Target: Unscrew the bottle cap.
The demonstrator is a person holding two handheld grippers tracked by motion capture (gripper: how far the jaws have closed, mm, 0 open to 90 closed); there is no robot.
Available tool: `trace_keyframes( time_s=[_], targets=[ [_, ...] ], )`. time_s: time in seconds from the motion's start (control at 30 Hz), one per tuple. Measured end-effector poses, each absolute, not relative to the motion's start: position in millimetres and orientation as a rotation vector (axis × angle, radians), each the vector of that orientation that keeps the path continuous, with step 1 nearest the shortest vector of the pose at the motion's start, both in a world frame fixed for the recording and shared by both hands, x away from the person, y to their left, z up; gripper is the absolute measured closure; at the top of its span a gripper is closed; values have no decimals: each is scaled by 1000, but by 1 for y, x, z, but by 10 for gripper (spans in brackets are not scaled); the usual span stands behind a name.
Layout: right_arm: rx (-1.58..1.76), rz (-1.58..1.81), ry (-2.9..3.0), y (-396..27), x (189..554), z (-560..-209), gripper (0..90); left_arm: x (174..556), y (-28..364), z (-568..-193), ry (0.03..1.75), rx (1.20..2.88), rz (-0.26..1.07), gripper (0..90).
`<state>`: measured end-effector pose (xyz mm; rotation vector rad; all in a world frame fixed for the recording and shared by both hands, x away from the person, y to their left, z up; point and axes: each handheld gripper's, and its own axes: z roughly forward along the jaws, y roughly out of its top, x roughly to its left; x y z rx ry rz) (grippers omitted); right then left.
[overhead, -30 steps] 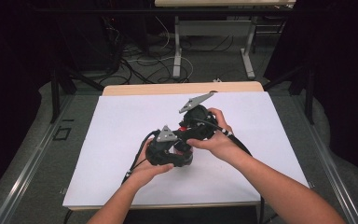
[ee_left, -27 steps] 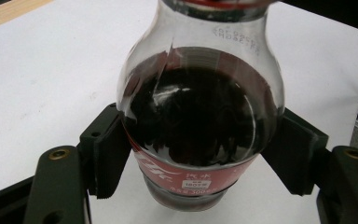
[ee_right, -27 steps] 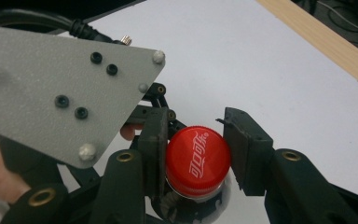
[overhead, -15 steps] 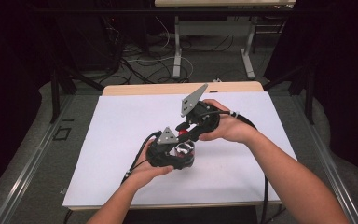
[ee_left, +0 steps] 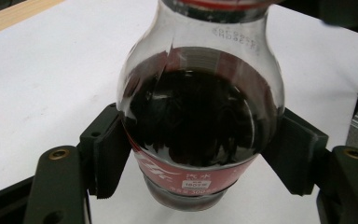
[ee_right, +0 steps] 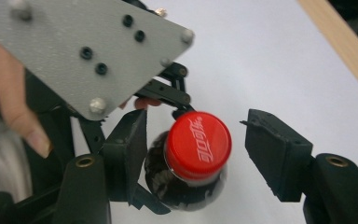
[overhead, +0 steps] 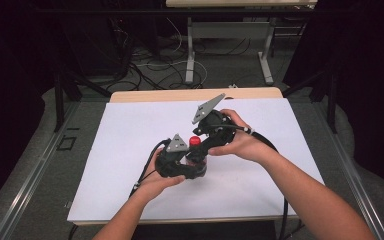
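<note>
Left gripper clamps the cola bottle steady; right gripper, jaws just opened, straddles the red cap unclenched.

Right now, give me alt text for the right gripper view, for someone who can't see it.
A red bottle cap sits between the open right claw, whose black jaws have just been opening and stand apart from it on either side. Below the cap, the dark cola bottle stands on a white table, with the left claw's grey plate and a hand at upper left.

White sheet covers the wooden table, w/ cables on floor beyond it.
</note>
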<state>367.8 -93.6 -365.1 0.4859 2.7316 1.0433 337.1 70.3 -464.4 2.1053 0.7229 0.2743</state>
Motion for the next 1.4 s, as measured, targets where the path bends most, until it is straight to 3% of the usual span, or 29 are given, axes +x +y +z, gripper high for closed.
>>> trace_keyframes(
  time_s=[0.27, 0.83, 1.4],
  targets=[
    [656, 1111, 2640, -96, 358, -369, 451, 339, 72, -464, 736, 2120, 290, 300],
    [604, 1078, 2672, -86, 363, -369, 595, 337, 69, -463, 728, 2116, 290, 301],
    [20, 1103, 2871, -93, 391, -365, 610, 337, 72, -462, 673, 2132, 279, 300]
  ],
)
